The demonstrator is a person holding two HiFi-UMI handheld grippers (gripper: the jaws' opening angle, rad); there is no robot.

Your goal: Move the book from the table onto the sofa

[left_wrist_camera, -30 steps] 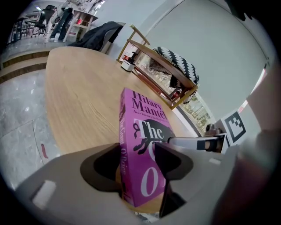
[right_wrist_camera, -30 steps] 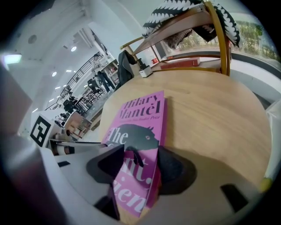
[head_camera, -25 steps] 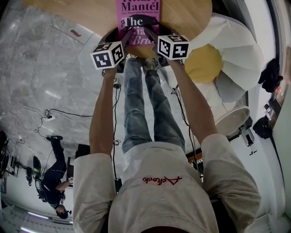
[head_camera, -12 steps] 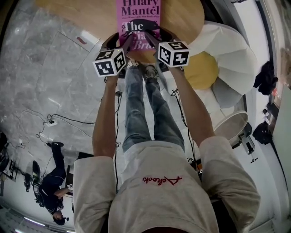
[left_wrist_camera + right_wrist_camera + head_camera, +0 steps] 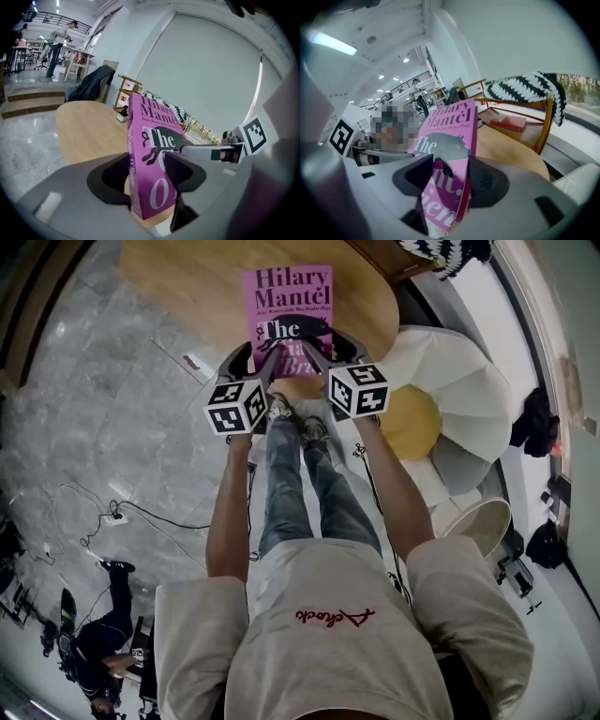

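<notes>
A pink book (image 5: pixel 289 306) with "Hilary Mantel" on its cover is held over the near end of the oval wooden table (image 5: pixel 187 287). My left gripper (image 5: pixel 268 356) is shut on its lower left edge and my right gripper (image 5: pixel 309 352) is shut on its lower right edge. The left gripper view has the book (image 5: pixel 154 154) standing edge-on between the left gripper (image 5: pixel 147 176) jaws. The book (image 5: pixel 450 136) sits tilted in the right gripper (image 5: pixel 447 180) in the right gripper view. The white sofa (image 5: pixel 473 381) with a yellow cushion (image 5: pixel 412 423) is to the right.
A black-and-white striped cloth (image 5: pixel 520 89) hangs on a wooden chair beyond the table, with a red book (image 5: pixel 508 123) on it. A round white tub (image 5: pixel 478 521) stands beside the sofa. Cables (image 5: pixel 122 512) trail over the marble floor at left. Another person (image 5: pixel 94 662) is at lower left.
Both grippers and the book now sit lower in the head view and the whole cover shows. Both grips on the book are unchanged.
</notes>
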